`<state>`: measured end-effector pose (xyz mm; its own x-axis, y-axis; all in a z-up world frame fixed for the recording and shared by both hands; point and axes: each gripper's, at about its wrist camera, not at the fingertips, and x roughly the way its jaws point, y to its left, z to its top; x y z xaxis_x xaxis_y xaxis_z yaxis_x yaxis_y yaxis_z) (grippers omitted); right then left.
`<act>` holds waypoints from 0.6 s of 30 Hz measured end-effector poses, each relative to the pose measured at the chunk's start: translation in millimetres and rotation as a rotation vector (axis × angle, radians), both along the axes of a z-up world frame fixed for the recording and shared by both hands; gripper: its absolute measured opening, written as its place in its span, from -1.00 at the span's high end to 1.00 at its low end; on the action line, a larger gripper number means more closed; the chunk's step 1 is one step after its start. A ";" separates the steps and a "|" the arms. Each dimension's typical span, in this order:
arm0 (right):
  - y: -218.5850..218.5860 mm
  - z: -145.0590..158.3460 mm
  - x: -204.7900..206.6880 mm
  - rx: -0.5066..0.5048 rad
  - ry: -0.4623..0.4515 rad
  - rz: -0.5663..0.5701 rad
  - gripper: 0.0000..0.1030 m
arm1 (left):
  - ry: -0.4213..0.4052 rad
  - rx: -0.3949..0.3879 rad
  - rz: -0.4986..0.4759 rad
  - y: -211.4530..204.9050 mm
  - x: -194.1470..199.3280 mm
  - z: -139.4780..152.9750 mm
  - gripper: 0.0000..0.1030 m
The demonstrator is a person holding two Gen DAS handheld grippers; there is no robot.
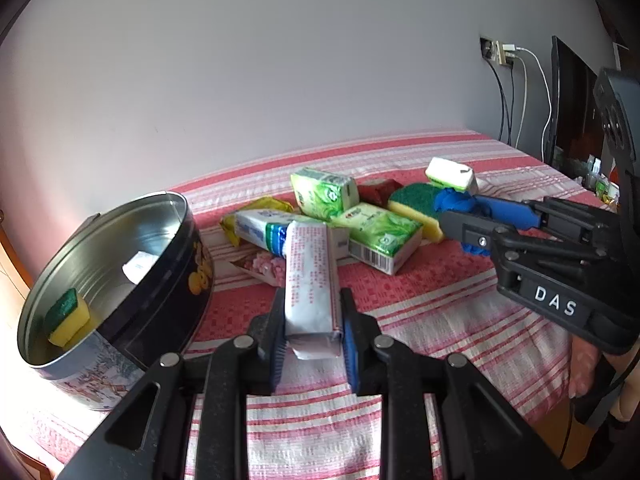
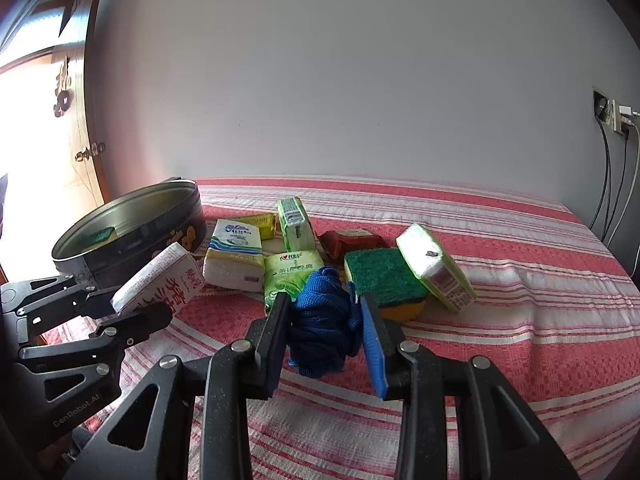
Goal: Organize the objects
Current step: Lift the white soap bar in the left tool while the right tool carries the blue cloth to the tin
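Observation:
My left gripper is shut on a white tissue pack with red print, held above the striped cloth beside the round black tin. The tin holds a green-and-yellow sponge and a small white pack. My right gripper is shut on a bundle of blue woven cloth, just in front of the pile. In the right wrist view the left gripper and its pack sit near the tin.
The pile on the red-striped cloth has green tissue packs, a blue-and-white pack, a yellow packet, a red packet, a green-topped sponge and a tilted white-green pack. Wall sockets and cables are at right.

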<state>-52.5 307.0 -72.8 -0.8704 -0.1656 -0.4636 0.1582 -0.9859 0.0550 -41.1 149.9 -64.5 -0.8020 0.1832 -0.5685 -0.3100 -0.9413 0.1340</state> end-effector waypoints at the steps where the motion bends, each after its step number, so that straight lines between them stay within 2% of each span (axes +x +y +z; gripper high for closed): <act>1: 0.5 0.4 1.3 -0.003 0.009 -0.001 0.29 | 0.008 0.001 0.001 -0.3 0.8 1.1 0.56; 18: 3.8 3.4 10.5 -0.022 0.084 0.003 0.29 | 0.106 0.023 0.021 -5.7 11.9 13.0 0.56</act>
<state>-42.0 310.8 -69.5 -0.9056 -0.1778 -0.3850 0.1663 -0.9840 0.0632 -29.2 144.2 -51.4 -0.8614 0.1779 -0.4757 -0.2756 -0.9505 0.1435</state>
